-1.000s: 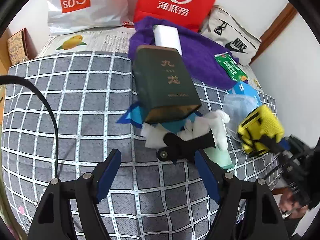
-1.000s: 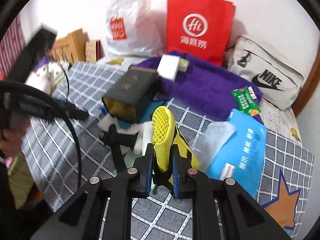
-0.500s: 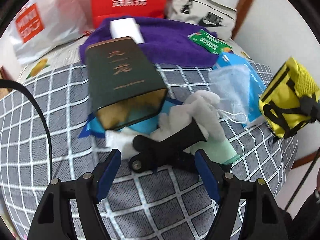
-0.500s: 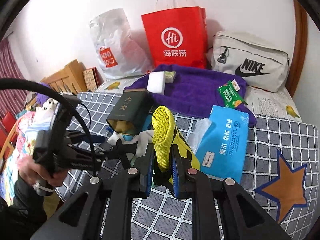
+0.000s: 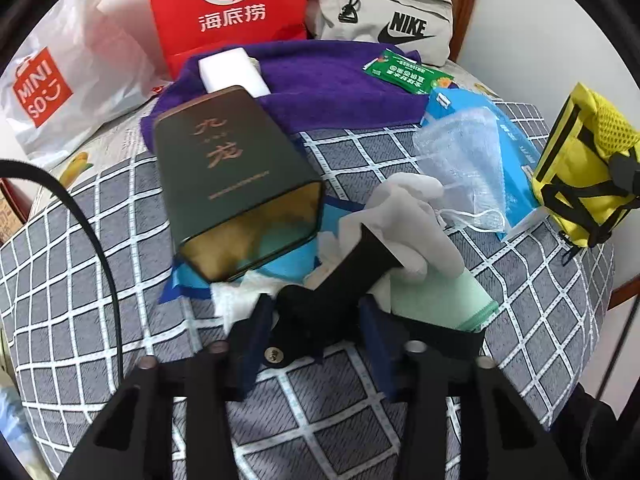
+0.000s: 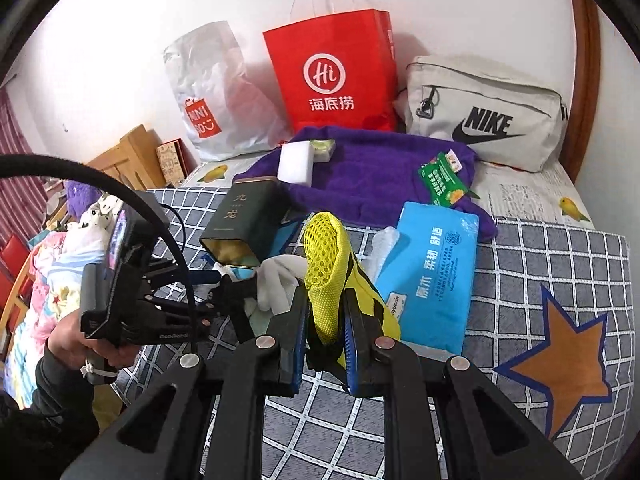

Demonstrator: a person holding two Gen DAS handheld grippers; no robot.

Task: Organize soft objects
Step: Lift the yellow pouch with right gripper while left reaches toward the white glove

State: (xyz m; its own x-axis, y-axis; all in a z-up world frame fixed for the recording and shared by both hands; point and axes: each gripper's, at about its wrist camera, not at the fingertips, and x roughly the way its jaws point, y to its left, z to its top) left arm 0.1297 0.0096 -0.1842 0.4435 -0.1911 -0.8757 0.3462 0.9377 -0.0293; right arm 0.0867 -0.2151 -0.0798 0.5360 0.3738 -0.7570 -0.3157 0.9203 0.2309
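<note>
My left gripper points down at a black plastic bracket lying across a white glove and a mint green cloth on the checked bedspread. Its jaws are closing, and the blue pads touch both sides of the bracket's screwed end. My right gripper is shut on a yellow mesh pouch, held above the bed. That pouch hangs at the right edge of the left wrist view. The left gripper and the hand holding it show at the left of the right wrist view.
A dark green tin lies open-ended beside the glove. Behind are a purple towel with a white sponge and green packet, a blue tissue pack, a clear pouch, and red, white and Nike bags.
The left gripper moved in on the black bracket and its jaws narrowed from wide open to its sides. The right gripper lifted slightly, still holding the yellow pouch.
</note>
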